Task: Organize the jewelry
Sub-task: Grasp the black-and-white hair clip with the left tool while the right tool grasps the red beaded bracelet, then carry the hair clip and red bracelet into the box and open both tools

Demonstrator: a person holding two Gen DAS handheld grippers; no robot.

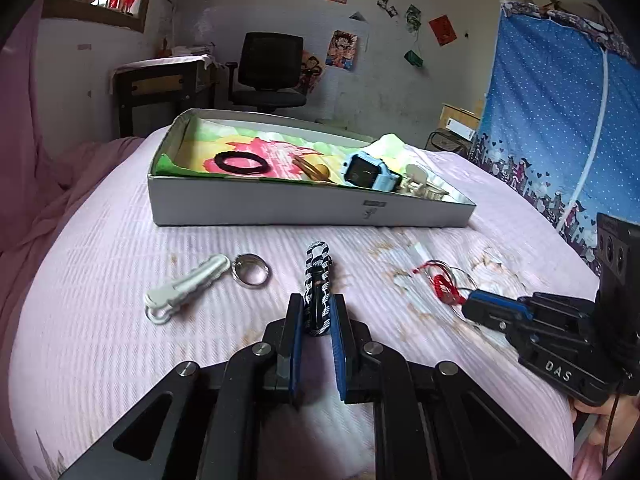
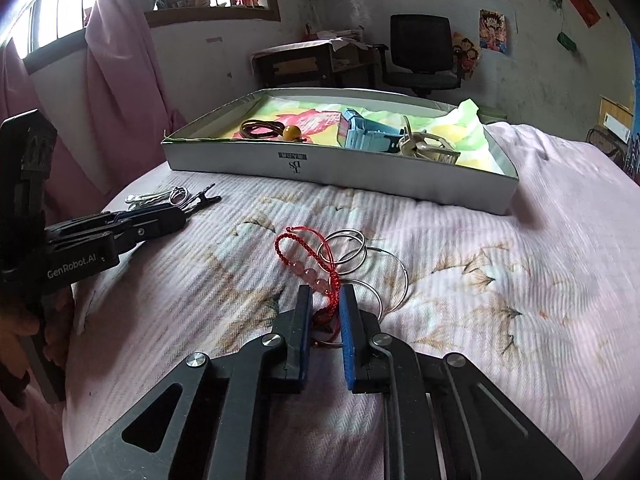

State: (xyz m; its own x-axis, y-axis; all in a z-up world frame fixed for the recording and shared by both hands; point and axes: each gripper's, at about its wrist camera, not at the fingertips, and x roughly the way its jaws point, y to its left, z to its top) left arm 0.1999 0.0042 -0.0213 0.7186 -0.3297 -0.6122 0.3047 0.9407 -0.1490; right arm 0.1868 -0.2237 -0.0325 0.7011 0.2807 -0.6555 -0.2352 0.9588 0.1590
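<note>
Lying between gripper (image 1: 316,312) pads: bracelet (image 1: 317,280).

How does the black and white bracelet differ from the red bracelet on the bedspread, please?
The black and white bracelet is a thick, straight woven band; the red bracelet is a thin looped cord with pink beads. The former lies alone, while the latter lies tangled with silver hoops. The left gripper grips the first, the right gripper the second. Both lie outside the box.

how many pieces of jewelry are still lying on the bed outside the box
5. Silver clip and metal ring at left, black-and-white bracelet in the left gripper, red bead bracelet in the right gripper, silver hoops beside it. The hoops overlap; more may hide.
</note>
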